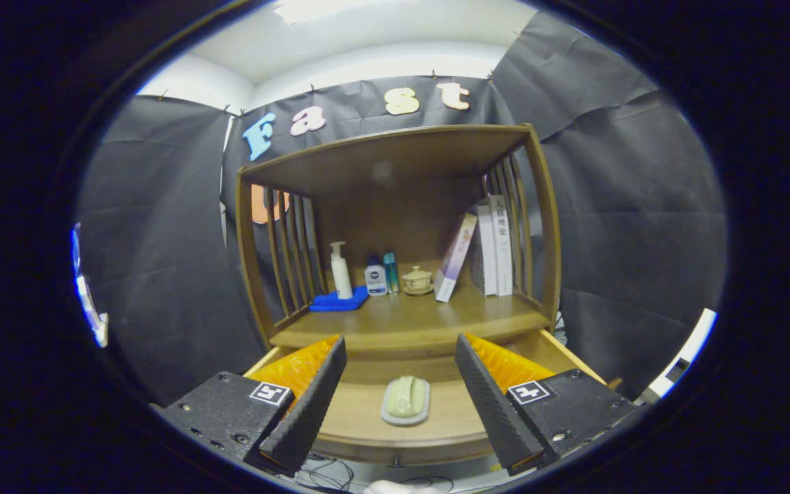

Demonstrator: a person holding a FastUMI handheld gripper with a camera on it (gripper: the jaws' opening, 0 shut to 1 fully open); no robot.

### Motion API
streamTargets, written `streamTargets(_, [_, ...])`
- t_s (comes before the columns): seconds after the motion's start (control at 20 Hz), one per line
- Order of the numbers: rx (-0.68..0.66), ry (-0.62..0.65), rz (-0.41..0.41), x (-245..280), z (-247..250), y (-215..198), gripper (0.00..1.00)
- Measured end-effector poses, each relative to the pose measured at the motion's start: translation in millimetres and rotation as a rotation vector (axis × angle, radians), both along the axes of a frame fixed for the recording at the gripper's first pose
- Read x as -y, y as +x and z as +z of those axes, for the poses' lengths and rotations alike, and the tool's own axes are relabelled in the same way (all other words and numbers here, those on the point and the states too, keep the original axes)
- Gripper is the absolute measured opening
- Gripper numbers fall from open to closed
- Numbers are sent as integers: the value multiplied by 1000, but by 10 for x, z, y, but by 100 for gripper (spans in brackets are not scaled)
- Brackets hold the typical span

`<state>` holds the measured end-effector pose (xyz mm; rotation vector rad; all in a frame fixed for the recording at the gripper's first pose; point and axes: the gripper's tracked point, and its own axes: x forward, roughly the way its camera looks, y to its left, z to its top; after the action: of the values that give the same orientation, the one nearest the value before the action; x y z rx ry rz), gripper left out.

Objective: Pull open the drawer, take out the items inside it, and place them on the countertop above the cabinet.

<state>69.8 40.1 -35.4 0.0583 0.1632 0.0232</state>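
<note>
The wooden cabinet's drawer (357, 418) stands pulled open below the countertop (409, 324). On the drawer's floor lies a pale green soap bar in a grey-white dish (405, 400). My gripper (400, 342) hovers above the drawer, open wide, its black ribbed fingers (313, 398) either side of the soap dish without touching it. Nothing is held between the fingers.
On the countertop, beyond the fingertips, stand a white pump bottle (340, 269) on a blue cloth (338, 300), a small blue-capped bottle (375, 278), a teal tube (391, 272), a lidded ceramic cup (417, 280) and leaning books (487, 247). A slatted shelf top (395, 154) roofs the countertop.
</note>
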Motion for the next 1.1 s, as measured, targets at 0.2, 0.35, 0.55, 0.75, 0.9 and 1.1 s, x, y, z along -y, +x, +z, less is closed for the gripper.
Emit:
streamTargets(0.2, [-75, -1, 12, -71, 146, 414, 100])
streamTargets(0.35, [-181, -11, 22, -138, 26, 726, 99])
streamTargets(0.55, [-361, -104, 6, -145, -464, 1067, 98])
streamTargets(0.75, [-593, -81, 24, -193, -1094, 1152, 92])
streamTargets(0.9, [-702, -87, 12, -139, -1434, 1204, 89])
streamTargets(1.1, [-847, -44, -12, -77, -1747, 1195, 77])
